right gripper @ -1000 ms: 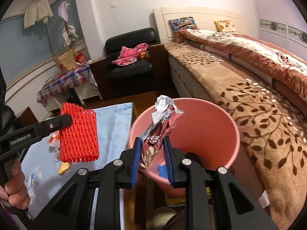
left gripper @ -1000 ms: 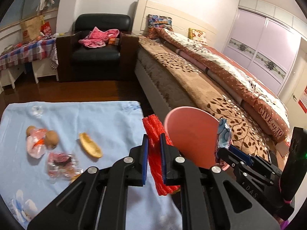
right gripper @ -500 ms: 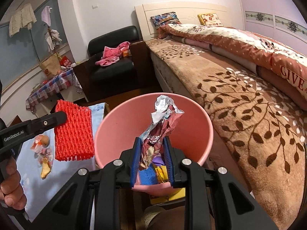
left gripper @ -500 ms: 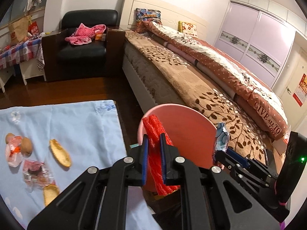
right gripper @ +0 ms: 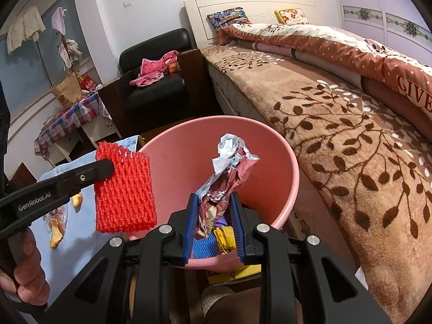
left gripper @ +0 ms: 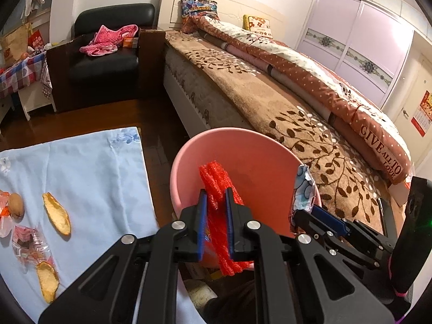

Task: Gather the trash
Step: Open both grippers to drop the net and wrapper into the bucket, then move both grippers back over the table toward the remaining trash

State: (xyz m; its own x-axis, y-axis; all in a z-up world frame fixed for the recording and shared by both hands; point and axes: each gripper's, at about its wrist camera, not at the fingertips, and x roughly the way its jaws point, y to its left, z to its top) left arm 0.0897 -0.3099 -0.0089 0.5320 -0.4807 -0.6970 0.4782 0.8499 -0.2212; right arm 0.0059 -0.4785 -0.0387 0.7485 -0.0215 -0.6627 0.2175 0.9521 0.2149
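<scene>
While blue cloth (left gripper: pixel 81 172) (beside a bed (left gripper: pixel 270 108)) holds peels, left fingers (left gripper: pixel 216 202) loosen around red netting (left gripper: pixel 218 189); right fingers (right gripper: pixel 213 205) grip a wrapper (right gripper: pixel 226 172).

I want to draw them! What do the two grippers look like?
Both are black with silver screws. The left gripper and right gripper have blue pads inside their fingers. White letters on the left one say GenRobot.AI. A green light glows on the right one.

Between the left tongs (left gripper: pixel 216 205) sits a red foam net (left gripper: pixel 216 183), coarse and spongy. The right tongs (right gripper: pixel 213 210) pinch a crinkled foil wrapper (right gripper: pixel 229 167), shiny silver inside. Beyond both, the pink bin (right gripper: pixel 283 162) is smooth matt plastic. Left of the tongs, the desk (left gripper: pixel 89 167) wears soft pale-blue cloth.
</scene>
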